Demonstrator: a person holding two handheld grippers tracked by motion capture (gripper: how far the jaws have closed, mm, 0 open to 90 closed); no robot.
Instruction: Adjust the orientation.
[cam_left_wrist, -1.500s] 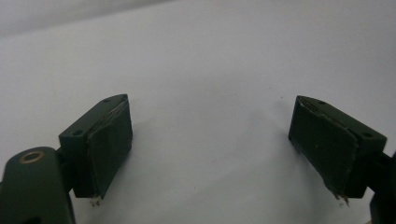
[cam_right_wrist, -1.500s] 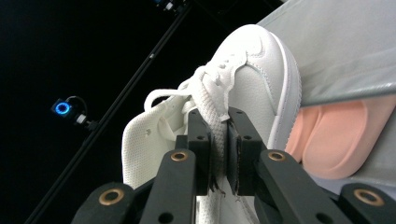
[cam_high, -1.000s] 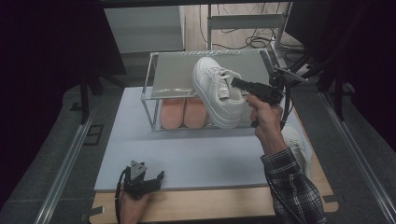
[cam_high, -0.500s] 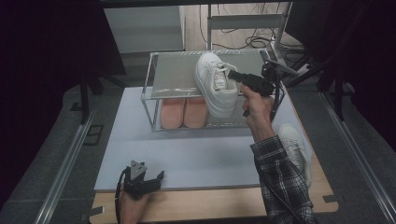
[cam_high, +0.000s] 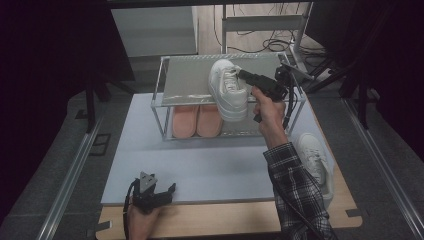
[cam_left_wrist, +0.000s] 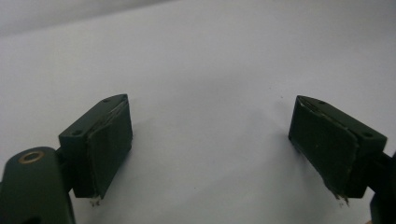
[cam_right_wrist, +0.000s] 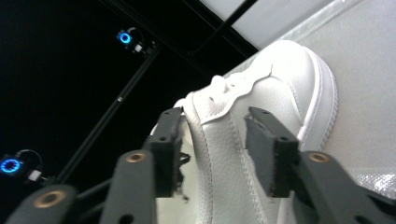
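Shoe let go on the rack.
Right gripper (cam_right_wrist: 212, 154) jaws have just opened around the white shoe (cam_high: 227, 90) atop the shoe rack (cam_high: 187, 82), so it's likely placed; left gripper (cam_left_wrist: 210, 149) rests open.

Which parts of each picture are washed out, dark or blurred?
High view: dark surroundings, lit white mat. Left gripper view: mat soft and evenly pale, left gripper sharp. Right gripper view: white shoe glares bright against a black background, right gripper slightly soft.

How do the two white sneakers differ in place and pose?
The sneaker on the rack lies on the top shelf, between the right gripper's opening jaws; the other sneaker lies on the table by the sleeve, untouched. The first points away, the second toward the camera. Both are white and laced.
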